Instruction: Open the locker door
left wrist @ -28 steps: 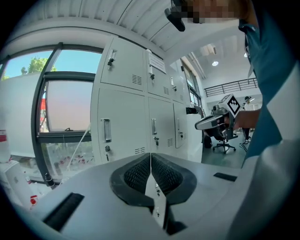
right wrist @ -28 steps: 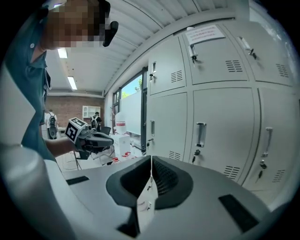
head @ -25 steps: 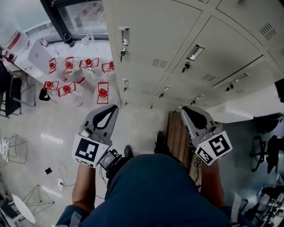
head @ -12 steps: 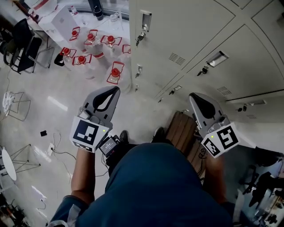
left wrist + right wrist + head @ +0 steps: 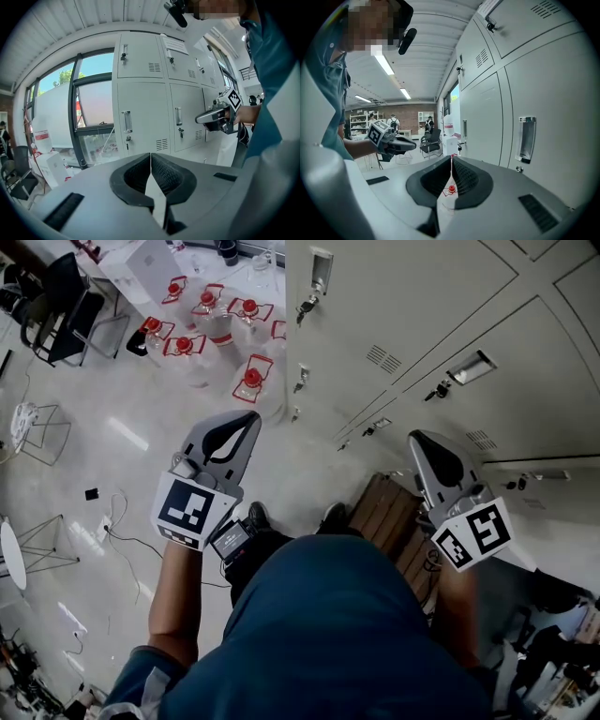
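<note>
We find the left gripper [image 5: 249, 418] with its two dark ribbed pads pressed together at the tips and nothing between them; it holds nothing. The right gripper [image 5: 418, 439] stands the same: jaws closed pad to pad and empty. Both are held out in front of the person, the left over pale floor and the right over a brown slatted wooden bench [image 5: 382, 517], and both point toward the bank of pale grey metal lockers [image 5: 422, 324] on the far right. The pale grey metal locker door with a recessed chrome handle [image 5: 140, 117] lies straight ahead of the left jaws, well apart from them, closed flush with its neighbours, with a key hanging below the handle. In the right gripper view a like door stands to the right of the jaws, its handle [image 5: 526, 138] near but not touched, and no part of it sits between the pads. Clear plastic bottles with red caps [image 5: 208, 329] stand on the floor to the far left, beside the end of the lockers.
</note>
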`<state>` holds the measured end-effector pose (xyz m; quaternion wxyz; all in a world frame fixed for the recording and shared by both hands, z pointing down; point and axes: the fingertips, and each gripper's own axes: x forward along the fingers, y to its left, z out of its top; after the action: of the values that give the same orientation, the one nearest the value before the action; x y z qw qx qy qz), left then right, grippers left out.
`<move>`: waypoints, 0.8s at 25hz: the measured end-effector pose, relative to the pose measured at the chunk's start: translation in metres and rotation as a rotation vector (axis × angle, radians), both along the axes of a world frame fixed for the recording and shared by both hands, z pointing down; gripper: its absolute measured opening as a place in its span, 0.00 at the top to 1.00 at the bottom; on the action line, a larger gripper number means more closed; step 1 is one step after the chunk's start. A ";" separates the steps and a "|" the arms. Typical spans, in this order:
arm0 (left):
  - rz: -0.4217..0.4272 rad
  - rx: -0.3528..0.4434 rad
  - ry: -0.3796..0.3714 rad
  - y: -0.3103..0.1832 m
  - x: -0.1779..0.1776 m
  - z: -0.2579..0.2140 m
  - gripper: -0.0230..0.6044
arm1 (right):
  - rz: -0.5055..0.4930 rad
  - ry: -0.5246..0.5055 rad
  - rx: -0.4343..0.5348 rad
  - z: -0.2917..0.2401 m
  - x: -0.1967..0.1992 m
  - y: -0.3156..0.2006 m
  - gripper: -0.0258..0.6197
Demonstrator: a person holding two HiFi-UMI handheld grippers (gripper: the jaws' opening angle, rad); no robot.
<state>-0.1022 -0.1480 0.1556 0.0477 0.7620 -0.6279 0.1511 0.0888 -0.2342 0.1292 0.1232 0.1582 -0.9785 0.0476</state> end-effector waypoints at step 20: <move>0.002 -0.154 0.022 -0.062 -0.029 0.149 0.93 | 0.006 0.082 -0.150 0.103 -0.024 -0.031 0.90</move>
<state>-0.1309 -0.2104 0.3050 0.1126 0.7584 -0.6131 0.1906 0.0645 -0.2653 0.2326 0.1744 0.1534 -0.9659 0.1146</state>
